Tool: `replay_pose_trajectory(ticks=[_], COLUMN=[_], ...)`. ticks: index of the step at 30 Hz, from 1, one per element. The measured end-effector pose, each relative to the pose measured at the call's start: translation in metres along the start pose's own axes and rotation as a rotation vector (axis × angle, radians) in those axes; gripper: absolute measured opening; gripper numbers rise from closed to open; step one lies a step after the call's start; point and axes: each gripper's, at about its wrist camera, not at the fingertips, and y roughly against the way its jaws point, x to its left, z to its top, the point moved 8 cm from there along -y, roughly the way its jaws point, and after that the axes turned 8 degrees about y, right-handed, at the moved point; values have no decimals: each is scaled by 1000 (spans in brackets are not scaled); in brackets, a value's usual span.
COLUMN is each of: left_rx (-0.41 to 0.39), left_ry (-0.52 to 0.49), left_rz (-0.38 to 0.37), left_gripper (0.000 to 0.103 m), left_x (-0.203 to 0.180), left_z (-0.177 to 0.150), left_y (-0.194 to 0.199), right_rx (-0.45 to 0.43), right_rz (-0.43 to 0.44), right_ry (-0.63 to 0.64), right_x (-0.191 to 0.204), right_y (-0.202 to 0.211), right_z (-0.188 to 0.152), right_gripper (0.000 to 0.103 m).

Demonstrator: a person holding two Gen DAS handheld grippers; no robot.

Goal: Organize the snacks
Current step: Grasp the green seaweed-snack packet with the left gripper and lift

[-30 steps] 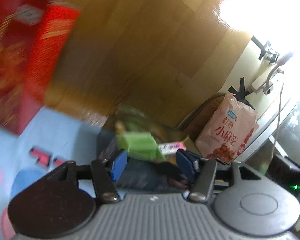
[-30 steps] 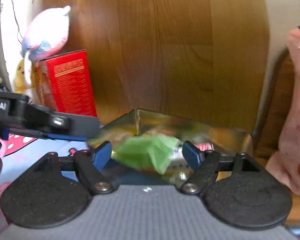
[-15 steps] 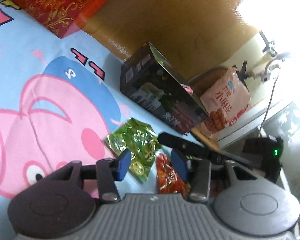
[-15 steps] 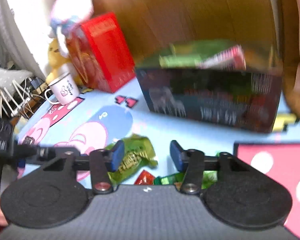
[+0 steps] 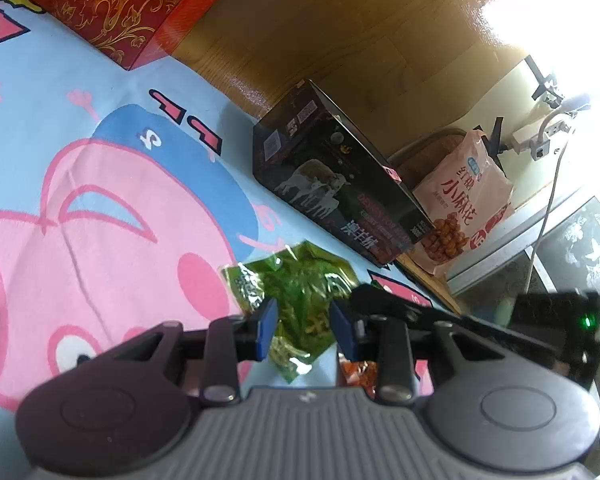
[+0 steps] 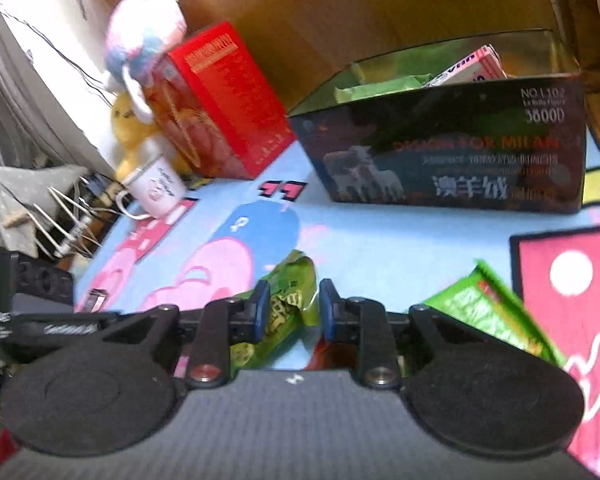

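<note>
— What do we have under the left tongs (image 5: 303, 326)?

— A crinkled, glossy green snack packet (image 5: 296, 300) lying flat on the soft, printed cartoon blanket (image 5: 100, 200). We see the blue pads on either side of its near end; the jaws have just been closing, with the packet between them, but we cannot tell whether the pads press on it.

— And the right tongs (image 6: 291, 309)?

— The same green packet (image 6: 288, 300) shows between its narrowed blue pads, and these jaws have also just been closing. Here too we cannot tell whether they pinch the film. A second green foil packet (image 6: 488, 312) lies tilted just to the right, and an orange-red wrapper (image 5: 356, 372) peeks from below the pads.

— Where do the snacks go?

— We see a dark, rectangular open-topped cardboard box (image 6: 448, 152) well beyond, with green and pink packs inside. A red, gold-patterned carton (image 6: 228, 108) stands left of it, beside a white enamel mug (image 6: 156, 188) and a fluffy plush toy (image 6: 144, 36).
</note>
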Motion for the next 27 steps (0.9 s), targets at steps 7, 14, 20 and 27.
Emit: replay_pose_trajectory(ticks=[7, 14, 20, 27], left_rx=[5, 2, 3, -35], left_ry=[3, 6, 6, 17], left_rz=[-7, -6, -10, -33], left_gripper=[32, 32, 34, 51], left_x=[-1, -1, -1, -2], left_z=[-1, -1, 0, 5], left_y=[0, 1, 0, 8], right_rx=[-45, 26, -4, -53], right_rz=[81, -3, -55, -77], right_ry=[36, 129, 168, 72], right_x=[21, 26, 28, 21], right_y=[14, -12, -15, -3], right_z=[-12, -19, -22, -21], right_gripper=[32, 40, 26, 23])
